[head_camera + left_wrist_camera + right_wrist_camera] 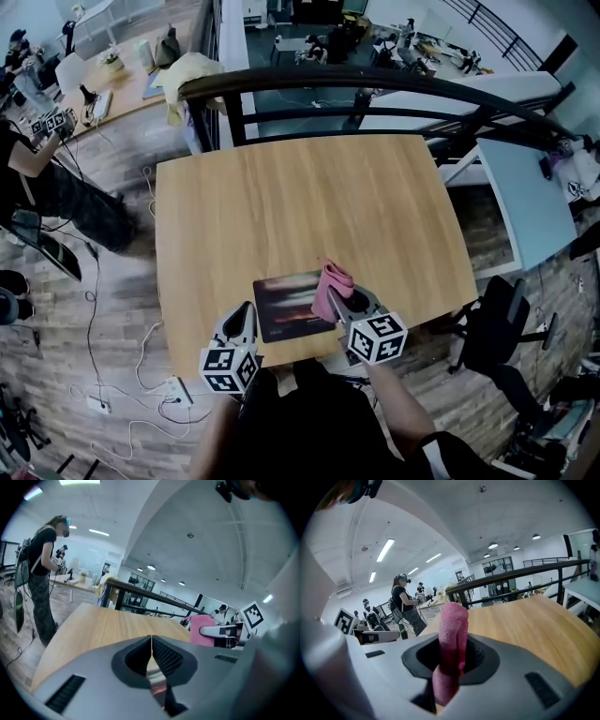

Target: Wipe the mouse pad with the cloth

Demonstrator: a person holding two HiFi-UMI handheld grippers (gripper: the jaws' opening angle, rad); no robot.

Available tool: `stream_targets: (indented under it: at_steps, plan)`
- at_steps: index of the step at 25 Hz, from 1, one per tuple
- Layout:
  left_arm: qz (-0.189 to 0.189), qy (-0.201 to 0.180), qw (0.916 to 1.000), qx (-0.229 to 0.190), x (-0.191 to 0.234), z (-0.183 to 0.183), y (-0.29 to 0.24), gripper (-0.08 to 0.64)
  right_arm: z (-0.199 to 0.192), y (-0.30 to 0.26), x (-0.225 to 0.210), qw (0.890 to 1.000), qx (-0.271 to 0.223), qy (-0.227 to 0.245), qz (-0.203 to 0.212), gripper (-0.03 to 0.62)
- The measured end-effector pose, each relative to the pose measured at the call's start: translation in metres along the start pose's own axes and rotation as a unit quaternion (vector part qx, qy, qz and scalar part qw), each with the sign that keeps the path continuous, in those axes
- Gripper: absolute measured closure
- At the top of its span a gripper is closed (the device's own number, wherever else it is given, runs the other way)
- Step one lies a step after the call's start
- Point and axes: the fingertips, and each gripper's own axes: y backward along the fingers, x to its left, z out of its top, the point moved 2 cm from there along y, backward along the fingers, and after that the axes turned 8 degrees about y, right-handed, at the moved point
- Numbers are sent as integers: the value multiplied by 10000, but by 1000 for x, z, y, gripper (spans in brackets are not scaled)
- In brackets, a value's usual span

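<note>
Right gripper [454,657] clamps soft pink terry cloth [453,616] mid-fold; light, limp, likely drapes. Left gripper [151,654] closed, empty. Dark rectangular mouse pad [284,307] flat near wooden counter [300,202] near edge; may slide.

The mouse pad [292,307] has its right edge hidden under the cloth [330,286] and the right gripper [343,298]. Its print is too blurred to make out. Just below the mouse pad, the table's [281,206] near edge disappears behind the person [309,422]. The cloth's lower end drops out of sight between the gripper's jaws.
</note>
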Motion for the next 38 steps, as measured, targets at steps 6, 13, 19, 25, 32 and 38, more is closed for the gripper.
stream_targets:
  at_steps: [6,13,19,25,32,38]
  plan:
    - [194,-949,9916,-860,-22,47,38,537,28,20,18,9985,-416,313,-142,499]
    - [-59,-1079,9870,-1187,-55,69,70,537,48,44,37,9940,-856,592,-339,497]
    - [-9,-982,9826,-1575,-65,69,79,537,49,56,63,9890,-1242,751,-288,497]
    - [10,-879,9850,-1487,-62,56,78,537,30,59,76,9912,-1182,573,-153,497]
    - [74,-698,9876,-1405,-52,51,76,537,23,54,95,9914,-1079,743,58,498]
    - [82,-727,9875,-1400,-49,51,74,537,17,48,101,9915,-1048,756,133,499]
